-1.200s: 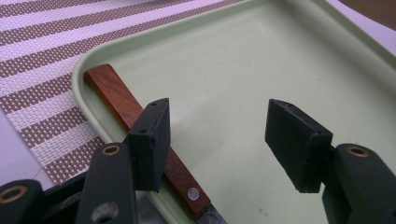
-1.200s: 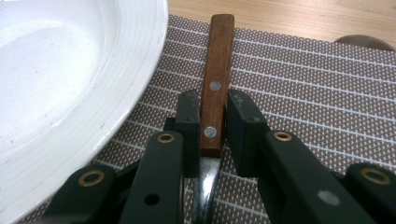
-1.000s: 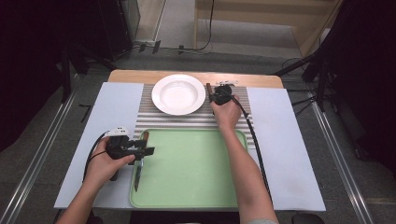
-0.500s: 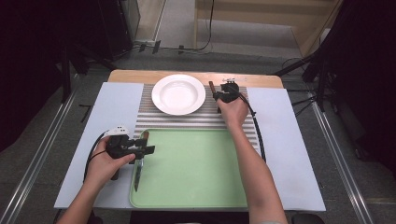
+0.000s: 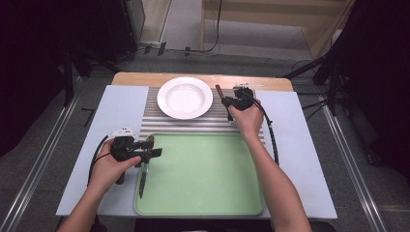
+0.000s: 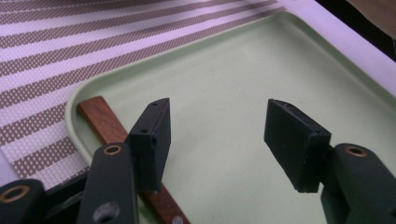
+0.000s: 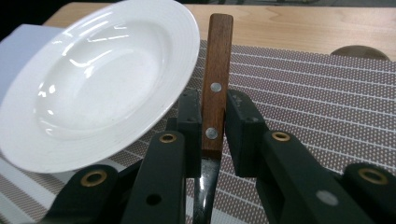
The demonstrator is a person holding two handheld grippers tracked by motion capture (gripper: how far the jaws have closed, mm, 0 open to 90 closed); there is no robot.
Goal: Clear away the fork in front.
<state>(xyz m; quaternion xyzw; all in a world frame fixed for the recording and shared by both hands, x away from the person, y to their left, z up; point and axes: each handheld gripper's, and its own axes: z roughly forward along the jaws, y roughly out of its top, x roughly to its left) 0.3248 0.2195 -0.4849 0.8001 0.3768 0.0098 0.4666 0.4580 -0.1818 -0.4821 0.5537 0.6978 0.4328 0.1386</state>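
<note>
My right gripper (image 5: 226,102) (image 7: 214,122) is shut on a wooden-handled utensil (image 5: 219,90) (image 7: 218,56), gripping the riveted handle near its dark metal end. It hangs just above the striped placemat (image 5: 154,121), right of the white plate (image 5: 184,97) (image 7: 93,84). My left gripper (image 5: 153,151) (image 6: 217,126) stands open over the left end of the green tray (image 5: 208,174) (image 6: 280,70), with nothing between its jaws. A second wooden-handled knife (image 5: 144,171) (image 6: 100,119) lies in the tray along its left rim, just beside and below the left jaw.
A pale blue mat (image 5: 121,106) covers the table under the placemat and tray. The wooden table edge (image 5: 145,77) runs along the far side. Cables trail from both grippers, and dark equipment stands around the table.
My right hand has shifted a little to the right and upward with the utensil still gripped. The left hand and the knife in the tray have stayed put.
</note>
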